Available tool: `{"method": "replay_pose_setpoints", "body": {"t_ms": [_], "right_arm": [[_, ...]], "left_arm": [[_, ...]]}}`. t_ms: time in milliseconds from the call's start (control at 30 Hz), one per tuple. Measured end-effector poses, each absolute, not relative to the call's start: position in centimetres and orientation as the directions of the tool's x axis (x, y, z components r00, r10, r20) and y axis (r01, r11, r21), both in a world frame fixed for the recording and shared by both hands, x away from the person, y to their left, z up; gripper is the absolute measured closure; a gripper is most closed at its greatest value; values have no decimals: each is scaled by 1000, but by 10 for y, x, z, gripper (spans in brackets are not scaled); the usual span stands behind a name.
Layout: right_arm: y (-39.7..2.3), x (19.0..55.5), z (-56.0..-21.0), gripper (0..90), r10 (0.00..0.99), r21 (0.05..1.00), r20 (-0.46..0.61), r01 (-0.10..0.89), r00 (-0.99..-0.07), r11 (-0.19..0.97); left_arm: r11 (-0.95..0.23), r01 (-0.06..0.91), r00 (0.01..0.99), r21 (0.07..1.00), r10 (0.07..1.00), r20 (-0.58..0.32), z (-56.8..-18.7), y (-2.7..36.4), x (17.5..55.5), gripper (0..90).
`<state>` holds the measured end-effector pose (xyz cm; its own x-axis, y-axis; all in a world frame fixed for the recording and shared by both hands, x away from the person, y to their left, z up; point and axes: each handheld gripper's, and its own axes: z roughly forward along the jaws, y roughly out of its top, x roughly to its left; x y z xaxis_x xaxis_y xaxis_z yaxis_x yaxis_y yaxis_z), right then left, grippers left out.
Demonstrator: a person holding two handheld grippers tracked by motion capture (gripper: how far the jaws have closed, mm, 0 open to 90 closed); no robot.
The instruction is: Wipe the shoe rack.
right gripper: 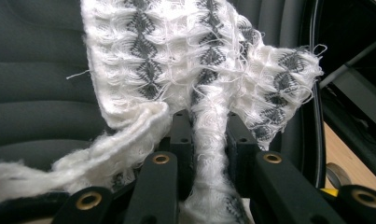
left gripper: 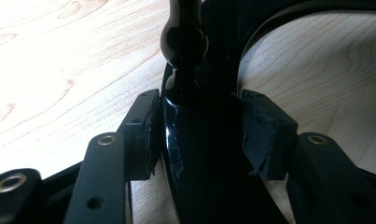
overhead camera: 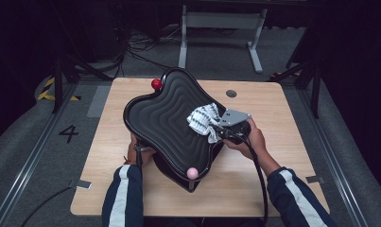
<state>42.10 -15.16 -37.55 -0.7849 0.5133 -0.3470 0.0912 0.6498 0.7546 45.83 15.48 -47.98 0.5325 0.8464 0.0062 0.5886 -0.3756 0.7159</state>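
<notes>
A black tray (overhead camera: pixel 169 118) with a wavy outline and a ribbed, rippled inner face stands tilted on the wooden table (overhead camera: pixel 282 156), raised off the tabletop on a dark stand beneath it, roughly over the table's middle. Small balls sit at its rim — a red ball (overhead camera: pixel 156 84) at the far edge, toward the table's far-left corner, and a pink ball (overhead camera: pixel 192 173) at the near edge, toward the person's side.

The one thing in the tray is a white knitted cloth (overhead camera: pixel 204 121) with grey diamond patterning, bunched up against the tray's right rim. The right gripper (overhead camera: pixel 222 128) has its jaws drawn in tight on a gathered fold of that cloth; in the right gripper view the twisted strand of cloth (right gripper: pixel 209 135) runs straight down between the two black jaws, while the rest fans out above them over the tray's dark ribs (right gripper: pixel 36 93), and a loose fringe trails off to the left.

The left gripper (left gripper: pixel 195 135) sits under the tray's near-left edge, mostly hidden in the high view. In its own view the jaws stand about half apart — both pads (left gripper: pixel 146 135) pressed on the glossy black stand piece (left gripper: pixel 199 154), which has a rounded knob above.
</notes>
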Motion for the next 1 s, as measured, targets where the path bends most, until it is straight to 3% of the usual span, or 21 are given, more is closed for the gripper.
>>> {"method": "replay_pose_setpoints", "body": {"t_ms": [267, 700, 1000], "right_arm": [[-148, 415, -375, 772, 489, 755, -348, 70, -800, 652], [-107, 371, -367, 768, 294, 726, -381, -87, -877, 682], [-117, 387, -366, 766, 355, 726, -369, -27, -859, 687]], "left_arm": [[-380, 587, 533, 715, 846, 13, -480, 154, 458, 502], [-365, 590, 513, 720, 859, 15, -480, 153, 457, 503], [-364, 589, 510, 721, 860, 18, -481, 152, 457, 504]]}}
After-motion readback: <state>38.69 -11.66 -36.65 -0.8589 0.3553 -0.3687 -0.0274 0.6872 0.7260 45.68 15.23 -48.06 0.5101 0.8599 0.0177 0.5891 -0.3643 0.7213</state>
